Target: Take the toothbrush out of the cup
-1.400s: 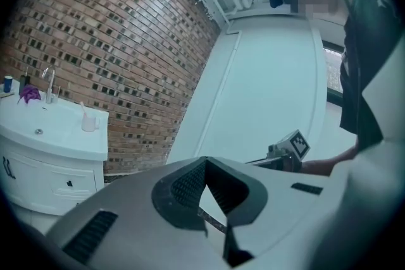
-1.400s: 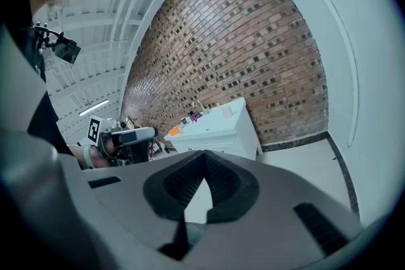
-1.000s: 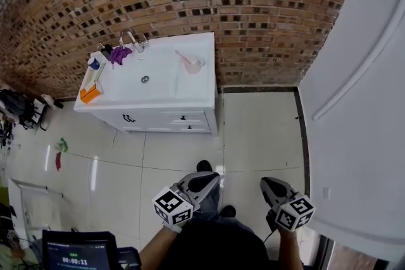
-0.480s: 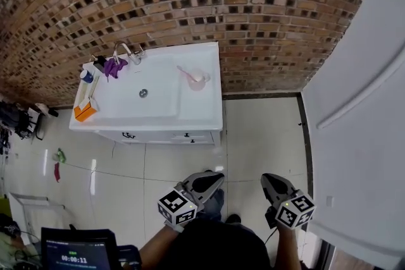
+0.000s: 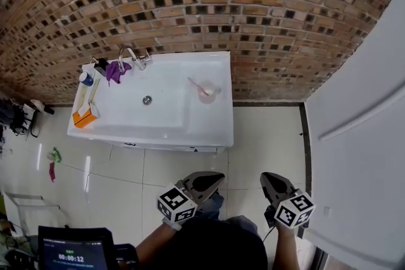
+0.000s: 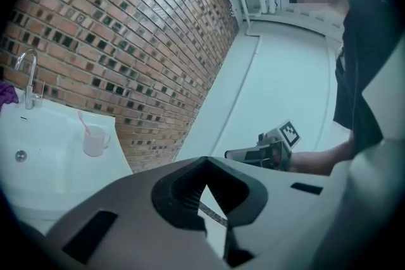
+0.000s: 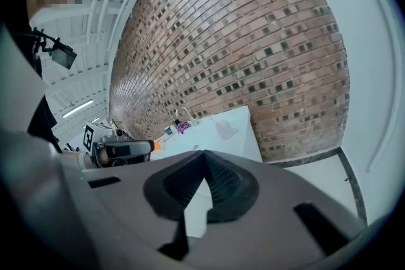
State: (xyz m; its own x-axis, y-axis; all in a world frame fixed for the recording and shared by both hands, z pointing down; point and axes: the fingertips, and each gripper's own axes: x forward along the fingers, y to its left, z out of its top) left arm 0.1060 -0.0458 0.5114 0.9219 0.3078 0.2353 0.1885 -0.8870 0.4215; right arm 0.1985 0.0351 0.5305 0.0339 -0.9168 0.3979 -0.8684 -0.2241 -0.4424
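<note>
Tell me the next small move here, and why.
Probably step closer to the sink: the left gripper and right gripper are both shut and empty, held low, far short of the cup with the pink toothbrush standing in it.

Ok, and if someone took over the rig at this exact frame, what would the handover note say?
Left gripper: jaws together, holding nothing, held low near the body.
Right gripper: the same, jaws together, empty.
The pink toothbrush stands in the translucent cup on the right part of the white sink unit.
Done: nothing; both grippers are across open floor from the sink unit.
Left: walk up, open one gripper, grasp the toothbrush handle, lift it clear of the cup, probably steadying the cup with the other.
</note>
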